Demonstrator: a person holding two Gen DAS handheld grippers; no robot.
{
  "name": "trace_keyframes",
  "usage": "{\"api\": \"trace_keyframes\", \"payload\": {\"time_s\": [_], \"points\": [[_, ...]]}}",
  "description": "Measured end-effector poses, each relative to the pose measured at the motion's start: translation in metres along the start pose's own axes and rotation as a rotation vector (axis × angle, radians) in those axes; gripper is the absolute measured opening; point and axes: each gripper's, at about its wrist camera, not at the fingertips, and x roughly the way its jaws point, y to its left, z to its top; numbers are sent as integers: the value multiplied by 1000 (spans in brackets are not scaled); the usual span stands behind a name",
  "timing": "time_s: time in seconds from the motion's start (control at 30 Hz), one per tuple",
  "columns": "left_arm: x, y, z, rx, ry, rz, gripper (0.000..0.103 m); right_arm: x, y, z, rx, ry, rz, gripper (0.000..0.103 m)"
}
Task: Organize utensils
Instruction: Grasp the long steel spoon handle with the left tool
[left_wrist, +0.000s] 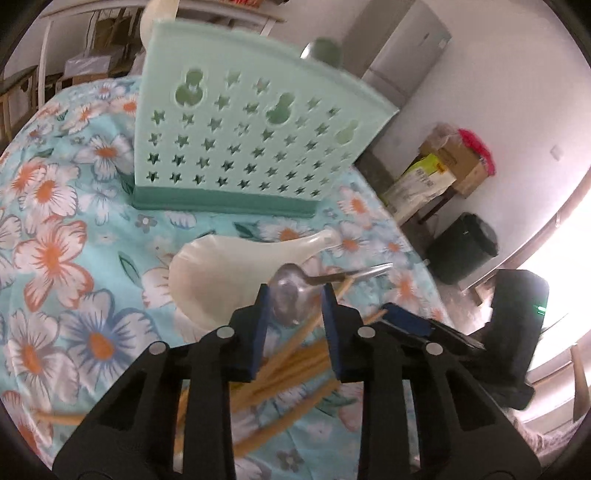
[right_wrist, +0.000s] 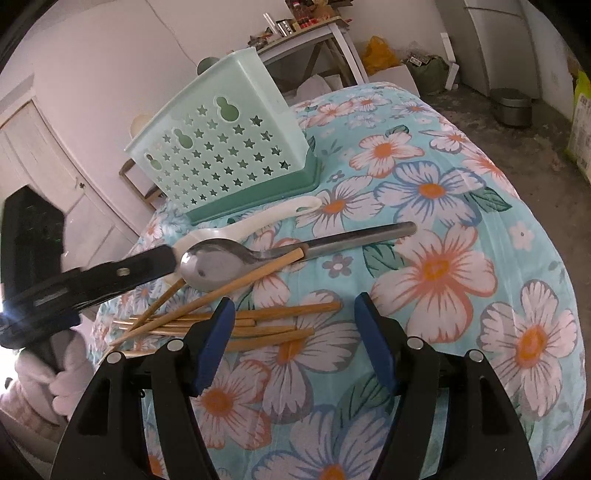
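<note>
1. Your left gripper (left_wrist: 295, 299) has its jaws drawn in around the bowl of the metal spoon (left_wrist: 290, 295); the blue pads sit at either side of the bowl, but you cannot tell whether they press on it.
2. Your right gripper (right_wrist: 295, 314) stands with its jaws wide apart and nothing between them, above the chopsticks (right_wrist: 258, 325).
3. From your right wrist view, the spoon's bowl lies at 10 o'clock from your right gripper, its dark handle running out toward 1 o'clock over the floral tablecloth (right_wrist: 461, 258).
4. One chopstick leans against the spoon's neck; the others lie in a loose heap just ahead of your right fingertips.
5. Behind the spoon lies a white plastic rice paddle (left_wrist: 229, 266), its handle pointing toward the holder.
6. At 12 o'clock in your left wrist view stands the mint-green utensil holder (left_wrist: 251, 147), upright, with star-shaped holes and a darker green base, well apart from the heap.
</note>
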Motion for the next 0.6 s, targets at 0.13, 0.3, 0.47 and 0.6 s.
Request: {"api": "trace_keyframes", "payload": {"time_s": [0.13,0.3,0.47,0.6], "points": [[8,1,-1,0,34,47,24,0,-1,0,0,-3,8,66],[15,0,-4,-13,60,46,24,0,-3,0,4,-10,22,66],[28,1,-3,-58,58,40,24,-1,-5,-1,8,-14,33,66],[33,13,-1,-152,24,43,21,-1,-4,-1,8,-14,31,66]]}}
